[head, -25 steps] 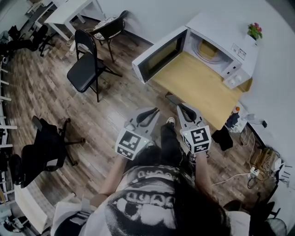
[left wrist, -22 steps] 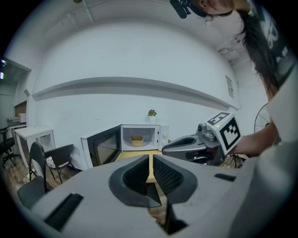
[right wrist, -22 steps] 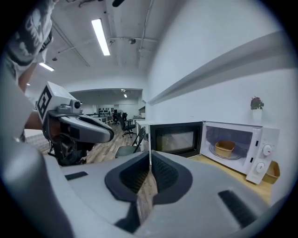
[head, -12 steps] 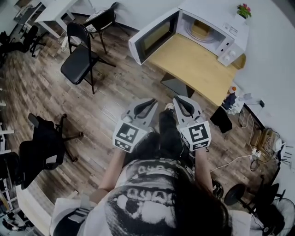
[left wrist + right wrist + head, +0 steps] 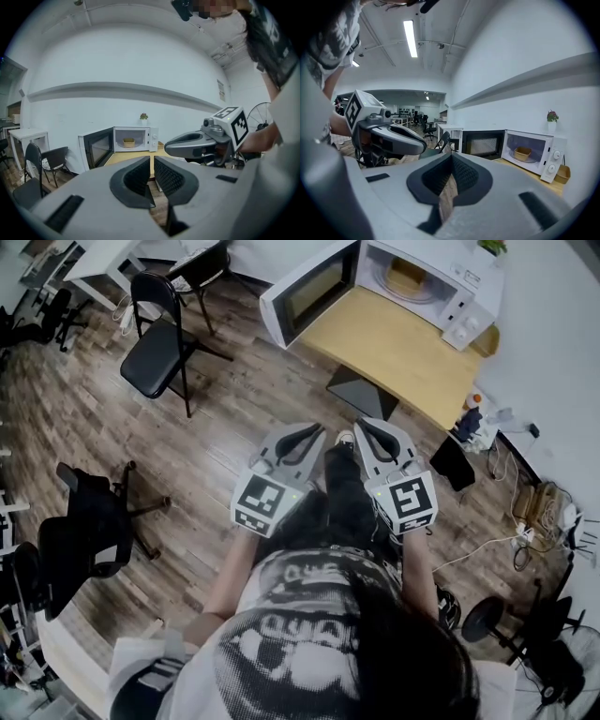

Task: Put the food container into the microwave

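- Backing off: within the last second the white microwave point(image 5: 441, 282) and its light wooden tabletop point(image 5: 403, 348) have slid toward the top edge of the head view. The left tool point(image 5: 314, 434) and right tool point(image 5: 366, 427) stay side by side before the person's chest, well apart from the oven. The tan round food container point(image 5: 410, 277) sits inside the cavity, and the dark-glass door point(image 5: 309, 292) hangs wide open.
- Left gripper view: the left tool's ribbed pads are drawn together but for a thin slit, with nothing between them. Far beyond them the container point(image 5: 128, 142) rests on the turntable.
- Right gripper view: the right tool's pads meet at the tips, empty. The oven stands off to the right, door open, with the container point(image 5: 522, 153) inside.
- What could go wrong, as a judgement: the placing looks done, so the open door is the main hazard. It swings out past the tabletop's edge and could be bumped.
- A retreat made without looking could also catch the black folding chair point(image 5: 155, 362) or the white cable point(image 5: 478, 554) on the wooden floor.
- A hard shove to close the door might shift the oven or topple the small potted plant point(image 5: 552, 116) on top.
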`<action>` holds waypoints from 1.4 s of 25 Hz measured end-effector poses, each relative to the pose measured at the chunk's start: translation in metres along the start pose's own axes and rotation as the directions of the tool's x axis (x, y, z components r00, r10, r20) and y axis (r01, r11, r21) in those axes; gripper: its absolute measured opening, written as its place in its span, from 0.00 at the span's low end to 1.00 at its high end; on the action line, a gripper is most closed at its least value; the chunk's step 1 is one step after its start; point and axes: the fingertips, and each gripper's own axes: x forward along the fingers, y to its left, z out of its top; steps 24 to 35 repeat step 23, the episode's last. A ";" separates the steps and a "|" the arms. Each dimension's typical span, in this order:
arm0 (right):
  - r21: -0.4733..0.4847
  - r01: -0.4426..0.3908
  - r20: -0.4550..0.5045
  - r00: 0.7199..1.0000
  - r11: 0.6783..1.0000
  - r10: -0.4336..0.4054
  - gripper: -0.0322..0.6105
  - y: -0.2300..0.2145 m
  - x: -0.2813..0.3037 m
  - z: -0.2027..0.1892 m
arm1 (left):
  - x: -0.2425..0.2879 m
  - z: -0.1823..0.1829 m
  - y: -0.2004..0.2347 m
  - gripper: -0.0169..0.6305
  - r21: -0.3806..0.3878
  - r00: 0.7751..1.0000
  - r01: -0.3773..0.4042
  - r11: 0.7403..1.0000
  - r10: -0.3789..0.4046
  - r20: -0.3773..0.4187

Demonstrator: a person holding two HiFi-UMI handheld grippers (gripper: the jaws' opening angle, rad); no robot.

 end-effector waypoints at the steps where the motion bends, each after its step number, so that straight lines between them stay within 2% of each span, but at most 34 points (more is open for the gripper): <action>1: -0.001 -0.003 -0.002 1.000 1.000 0.003 0.05 0.002 -0.001 0.000 | -0.001 0.000 -0.001 0.06 0.001 1.000 0.003 1.000 -0.003 0.002; 12: 0.010 -0.035 -0.011 0.999 0.999 0.035 0.05 0.007 -0.004 -0.002 | -0.008 0.000 -0.008 0.06 0.010 1.000 0.009 1.000 -0.010 0.006; 23: 0.011 -0.001 -0.020 1.000 1.000 0.001 0.05 -0.014 -0.010 -0.006 | -0.005 0.003 -0.009 0.06 0.016 1.000 0.012 1.000 -0.012 0.020; 35: 0.011 -0.001 -0.020 1.000 1.000 0.001 0.05 -0.014 -0.010 -0.006 | -0.005 0.003 -0.009 0.06 0.016 1.000 0.012 1.000 -0.012 0.020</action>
